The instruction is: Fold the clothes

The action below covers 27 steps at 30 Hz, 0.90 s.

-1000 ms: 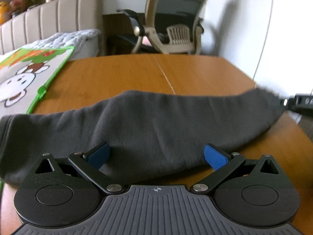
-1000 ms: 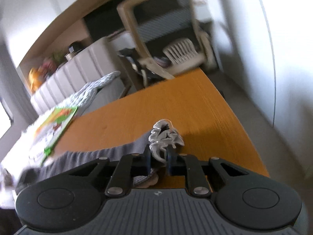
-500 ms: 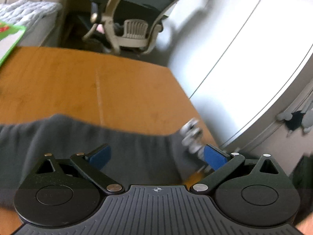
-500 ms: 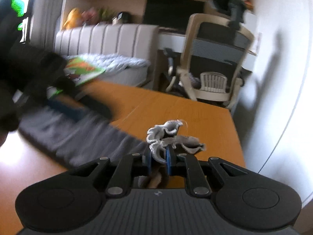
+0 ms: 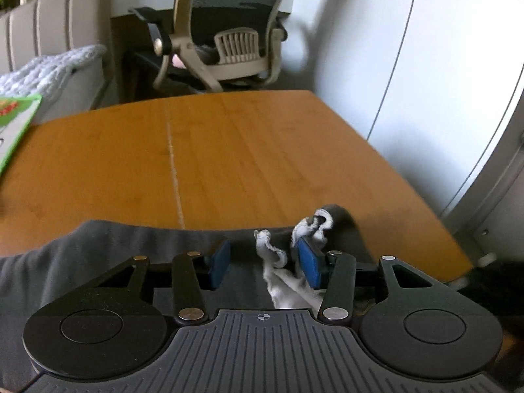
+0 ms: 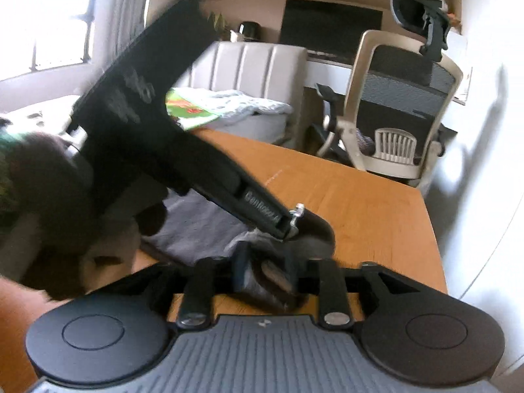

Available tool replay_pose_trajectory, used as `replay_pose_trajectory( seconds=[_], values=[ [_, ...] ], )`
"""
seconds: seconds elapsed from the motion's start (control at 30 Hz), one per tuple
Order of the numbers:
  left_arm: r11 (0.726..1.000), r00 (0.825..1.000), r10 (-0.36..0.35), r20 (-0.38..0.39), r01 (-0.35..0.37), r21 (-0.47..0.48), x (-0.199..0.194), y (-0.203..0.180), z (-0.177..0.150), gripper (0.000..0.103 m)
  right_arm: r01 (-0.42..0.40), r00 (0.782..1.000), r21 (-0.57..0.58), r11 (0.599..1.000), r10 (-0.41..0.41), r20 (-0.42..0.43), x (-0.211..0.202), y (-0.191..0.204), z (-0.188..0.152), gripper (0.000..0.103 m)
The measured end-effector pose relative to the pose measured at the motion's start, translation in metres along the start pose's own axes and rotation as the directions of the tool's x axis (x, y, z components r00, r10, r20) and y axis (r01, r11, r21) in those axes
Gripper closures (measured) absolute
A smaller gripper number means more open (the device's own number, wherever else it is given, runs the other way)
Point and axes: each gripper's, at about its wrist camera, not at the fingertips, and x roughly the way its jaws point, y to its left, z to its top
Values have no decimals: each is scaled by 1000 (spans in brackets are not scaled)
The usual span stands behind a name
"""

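A dark grey garment (image 5: 108, 249) lies stretched across the wooden table (image 5: 229, 150). Its crumpled end, showing a pale lining (image 5: 281, 275), sits between the blue pads of my left gripper (image 5: 263, 262), whose jaws stand partly apart around it. In the right wrist view the left gripper's body (image 6: 183, 150) reaches in from the left, right over my right gripper (image 6: 265, 270). The right jaws stand a little apart with the grey cloth (image 6: 199, 226) lying between them; the frame is blurred there.
An office chair (image 5: 226, 42) stands beyond the table's far edge, with a bed and grey blanket (image 5: 46, 72) to the left. A green-edged printed cloth (image 5: 13, 131) lies at the table's left. A white wall is close on the right, past the table's right edge (image 6: 432, 229).
The left gripper swung right along the garment to its crumpled end and narrowed its jaws around it. The right gripper, earlier shut on that end, now has its jaws apart.
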Motion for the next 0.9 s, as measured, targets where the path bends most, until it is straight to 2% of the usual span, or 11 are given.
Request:
replay_pose_trajectory(
  seconds=[0.07,0.13,0.2,0.33,0.4,0.5,0.57,0.63,0.7,0.77,0.9],
  values=[
    [1000,1000,-14,1,14,-14,-1,3,-3,50,-5,1000,81,997,4,11,-11,-16,-1,68],
    [999,1000,-27,5,28,-31,0,6,-3,50,-15,1000,228,974,15,4,-13,-35,-4,68],
    [998,999,-36,6,36,-47,-1,8,-3,49,-35,999,410,911,46,-19,-4,-58,-7,68],
    [994,998,-68,7,68,-87,-5,16,-5,50,-85,990,674,734,141,-28,25,-80,-20,67],
    [989,996,-84,6,84,-124,-8,24,-4,51,-83,988,701,709,148,-34,36,-76,-23,63],
    [978,993,-117,6,116,-176,-14,36,-2,52,-75,989,634,770,138,-50,39,-66,-16,71],
    [971,990,-139,23,141,-195,-21,40,1,52,-57,990,540,840,116,-77,35,-58,-9,73],
    [966,986,-158,53,165,-197,-30,40,6,53,-6,993,409,913,54,-105,34,-44,4,75],
    [964,977,-194,82,206,-171,-40,33,11,53,56,992,255,965,-26,-121,35,-26,18,75],
    [960,968,-230,101,242,-141,-47,26,16,52,112,988,84,990,-102,-120,40,3,26,75],
    [956,967,-247,62,253,-149,-37,23,14,52,177,979,-136,975,-188,-74,44,46,26,75]
  ],
)
